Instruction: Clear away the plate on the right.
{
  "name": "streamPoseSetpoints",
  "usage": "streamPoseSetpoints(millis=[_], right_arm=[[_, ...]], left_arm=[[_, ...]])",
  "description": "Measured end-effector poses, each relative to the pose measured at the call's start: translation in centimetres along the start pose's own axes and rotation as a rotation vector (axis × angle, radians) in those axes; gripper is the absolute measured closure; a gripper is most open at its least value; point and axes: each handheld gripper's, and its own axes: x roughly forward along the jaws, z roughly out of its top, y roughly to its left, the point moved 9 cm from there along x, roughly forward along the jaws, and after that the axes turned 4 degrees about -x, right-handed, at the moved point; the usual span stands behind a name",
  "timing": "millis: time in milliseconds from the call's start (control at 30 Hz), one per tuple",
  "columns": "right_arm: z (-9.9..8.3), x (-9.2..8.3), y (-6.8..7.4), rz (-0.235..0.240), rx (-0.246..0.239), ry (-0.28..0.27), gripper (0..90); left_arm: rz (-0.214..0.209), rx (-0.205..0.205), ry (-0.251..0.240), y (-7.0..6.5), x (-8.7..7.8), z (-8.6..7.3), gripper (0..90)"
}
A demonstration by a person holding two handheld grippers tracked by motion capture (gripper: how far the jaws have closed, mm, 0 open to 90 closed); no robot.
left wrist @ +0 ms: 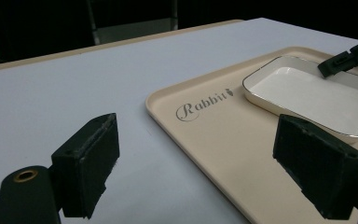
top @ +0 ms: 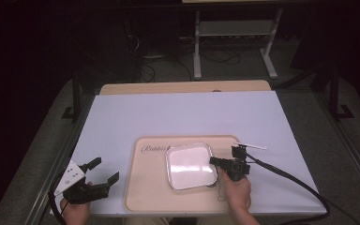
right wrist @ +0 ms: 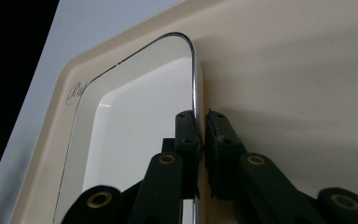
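White dish (top: 191, 166), square with rounded corners and a thin metallic rim, sits on a beige tray (top: 146, 187) that lies on the pale tabletop (top: 178, 115), toward the near edge. The tray bears a cursive word printed near its far left corner, partly covered by the dish in the high view. The right gripper (top: 214, 161), held in the person's right hand (top: 235, 190), reaches in from the dish's right side; in the right gripper view its fingers (right wrist: 187, 135) are pressed onto the dish's rim, one inside the edge and one outside, pinching it. The left gripper (top: 104, 170) rests at the near left of the tabletop, beside the tray's left edge and apart from the dish, held in the left hand (top: 76, 211). Its fingers (left wrist: 89, 161) are spread wide with nothing between them, and the left gripper view looks across the tray toward the dish. A thin white strip (top: 250, 145) lies on the tabletop just beyond the tray's right far corner.
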Motion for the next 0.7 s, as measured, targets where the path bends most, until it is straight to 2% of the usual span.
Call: streamPoseSetpoints(millis=[167, 400, 700], right_arm=[[-0.4, 0.0, -0.3, -0.019, -0.012, 0.019, 83.5], [-1.0, -0.8, -0.3, -0.042, -0.064, 0.028, 79.0], [-2.4, -2.0, 0.4, -0.012, -0.093, 0.064, 79.3]], left_arm=[[0.002, -0.003, 0.0, 0.0, 0.0, 0.0, 14.0], [0.0, 0.0, 0.001, 0.0, 0.1, 0.0, 13.9], [0.0, 0.001, 0.004, -0.1, 0.1, -0.1, 13.9]])
